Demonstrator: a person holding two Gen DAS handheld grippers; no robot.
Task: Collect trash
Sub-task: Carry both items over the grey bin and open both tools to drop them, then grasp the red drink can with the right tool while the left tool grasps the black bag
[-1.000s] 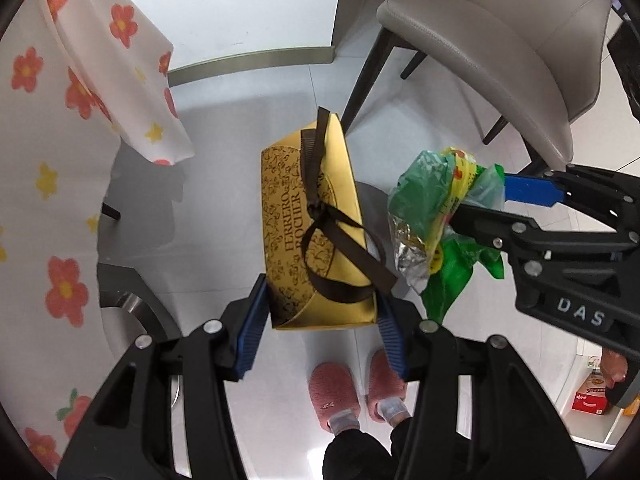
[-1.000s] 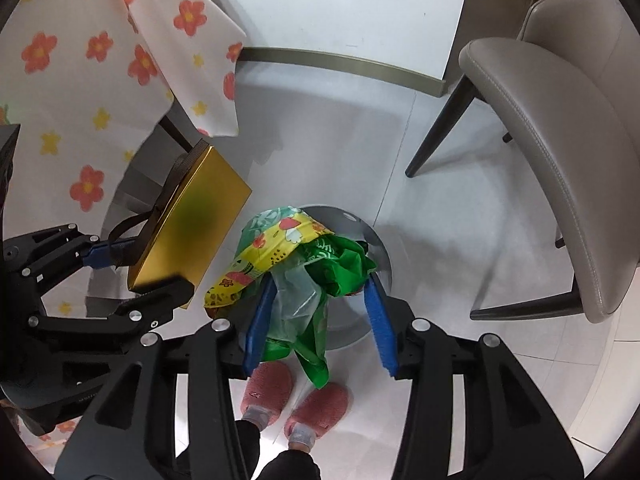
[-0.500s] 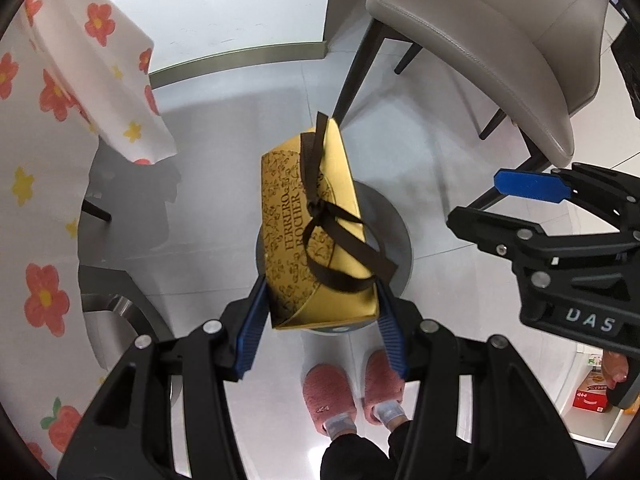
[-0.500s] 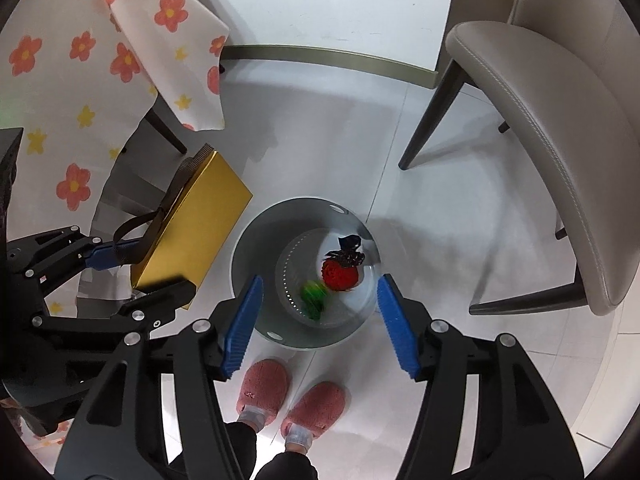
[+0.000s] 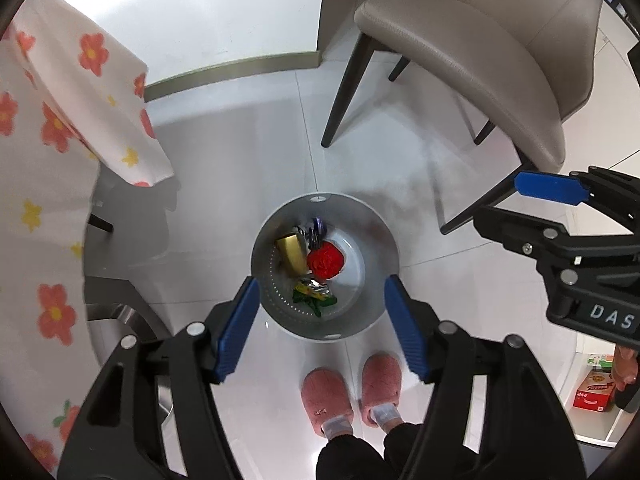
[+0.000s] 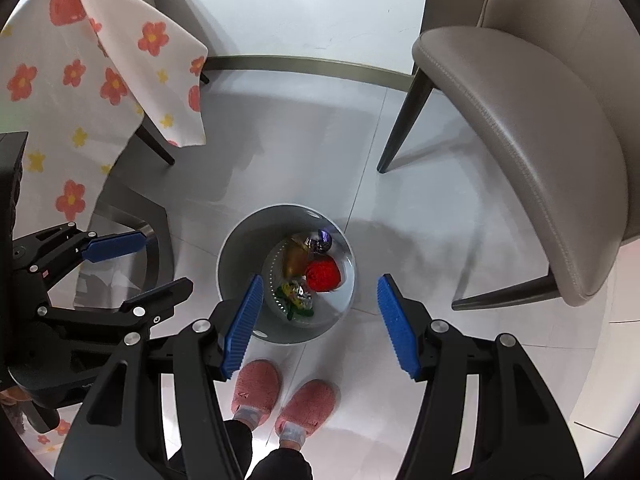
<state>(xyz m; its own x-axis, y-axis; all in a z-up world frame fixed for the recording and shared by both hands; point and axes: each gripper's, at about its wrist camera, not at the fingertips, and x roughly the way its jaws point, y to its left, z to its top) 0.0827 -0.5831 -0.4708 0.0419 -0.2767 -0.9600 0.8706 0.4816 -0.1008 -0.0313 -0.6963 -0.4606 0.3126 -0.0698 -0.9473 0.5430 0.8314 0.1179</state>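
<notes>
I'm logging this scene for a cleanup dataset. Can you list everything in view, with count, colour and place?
bin: one, grey, on the floor below both grippers
gold box: one, gold, inside the bin
red item: one, red, inside the bin
wrappers: a clump, green-yellow-silver, inside the bin
chair: one, beige, dark legs, upper right
tablecloth: one, white with flowers, left
slippers: two, pink, beside the bin
left gripper: one, black with blue pads, jaws opening, nothing between them
right gripper: one, same colours, open, empty

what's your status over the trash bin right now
Left gripper jaws opening, nothing between them; right gripper open, empty. Gold box and green wrappers lie in the bin. Nothing in the way.
</notes>
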